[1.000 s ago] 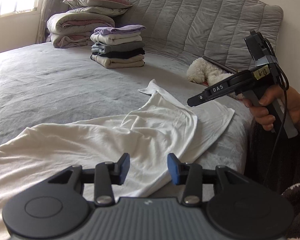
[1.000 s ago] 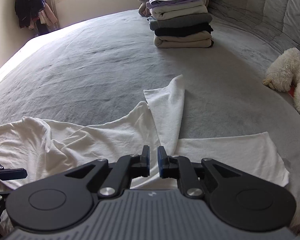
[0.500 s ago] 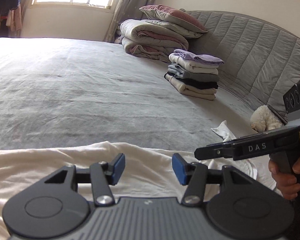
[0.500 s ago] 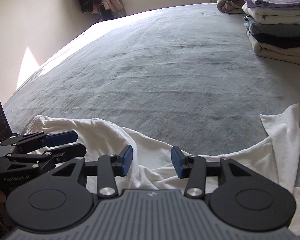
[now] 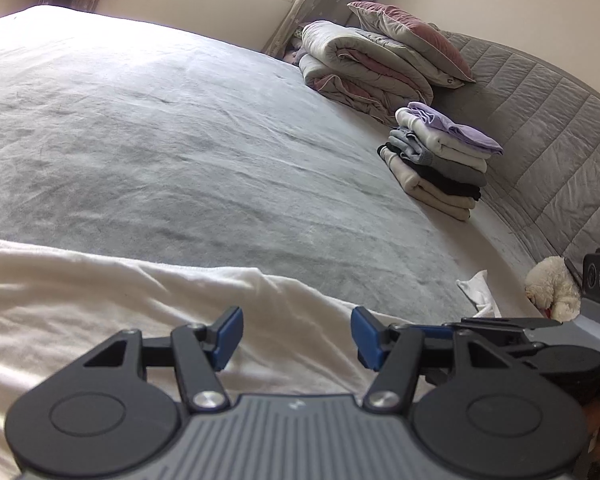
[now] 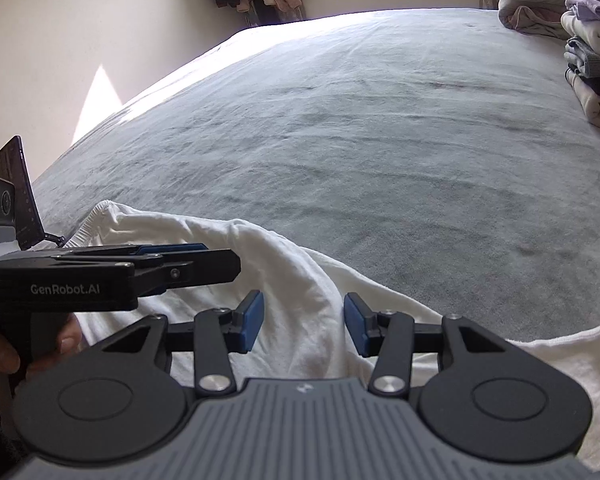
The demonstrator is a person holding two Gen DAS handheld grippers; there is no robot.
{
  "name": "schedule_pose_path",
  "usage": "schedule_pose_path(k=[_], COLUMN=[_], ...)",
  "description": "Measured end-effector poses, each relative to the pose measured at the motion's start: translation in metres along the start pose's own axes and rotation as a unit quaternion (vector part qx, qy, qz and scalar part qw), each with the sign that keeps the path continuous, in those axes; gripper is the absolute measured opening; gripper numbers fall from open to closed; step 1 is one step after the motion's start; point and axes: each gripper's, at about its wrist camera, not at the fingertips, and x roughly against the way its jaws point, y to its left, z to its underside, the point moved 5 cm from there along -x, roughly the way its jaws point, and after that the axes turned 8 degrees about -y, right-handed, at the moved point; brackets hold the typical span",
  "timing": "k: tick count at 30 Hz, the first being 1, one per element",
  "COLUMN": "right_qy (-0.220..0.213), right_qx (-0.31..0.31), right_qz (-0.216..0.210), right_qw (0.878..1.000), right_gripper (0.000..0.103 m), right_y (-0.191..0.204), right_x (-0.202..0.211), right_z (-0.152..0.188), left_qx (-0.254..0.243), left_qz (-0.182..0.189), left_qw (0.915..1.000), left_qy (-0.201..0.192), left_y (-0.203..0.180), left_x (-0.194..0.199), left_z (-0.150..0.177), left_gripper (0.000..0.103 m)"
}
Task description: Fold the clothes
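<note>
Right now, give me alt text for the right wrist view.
The right hand-held gripper hovers open over a crumpled white garment on a grey bed. The left hand-held gripper reaches in beside it; folded clothes are stacked far right.

The left gripper [image 5: 296, 336] hung just above a white garment [image 5: 100, 312] rumpled along the near edge of the grey bed [image 5: 220, 160], its blue-padded jaws opening with only air between them. Just to its right the right gripper [image 5: 500, 326] lay side-on, its jaw state not readable from here. A stack of folded clothes [image 5: 440, 160] stood at the bed's far right edge beside the quilted headboard [image 5: 548, 128], with rolled quilts [image 5: 360, 68] and a pillow [image 5: 408, 44] behind. A white plush toy [image 5: 552, 288] sat at the right edge.
</note>
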Motion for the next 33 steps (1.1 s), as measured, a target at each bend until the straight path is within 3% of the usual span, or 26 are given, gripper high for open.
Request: schedule_pose_path(k=[8,14,25,33], right_qy=[-0.011,-0.006,0.007,0.01], right_qx=[-0.011,0.014,0.026,0.028], right_qz=[-0.047,-0.077,-0.094,-0.095], right_qw=[0.999,0.997,0.995,0.995], right_gripper=[0.049,0.049,0.05,0.05], right_y=[0.005,0.018,0.027,0.027], right_x=[-0.006,-0.004,-0.006,-0.009], right_z=[0.0,0.006,0.016,0.019], left_qx=[0.041,0.072,0.064,0.039], left_qz=[0.001,0.004,0.002,0.002], left_qw=[0.9992,0.9974,0.9979,0.9992], left_qy=[0.0,-0.002,-0.002,0.006], left_y=[0.009,0.017,0.015,0.007], left_x=[-0.001,0.001,0.0,-0.005], left_z=[0.002,0.001,0.002,0.006], left_gripper=[0.06,0.058,0.05,0.036])
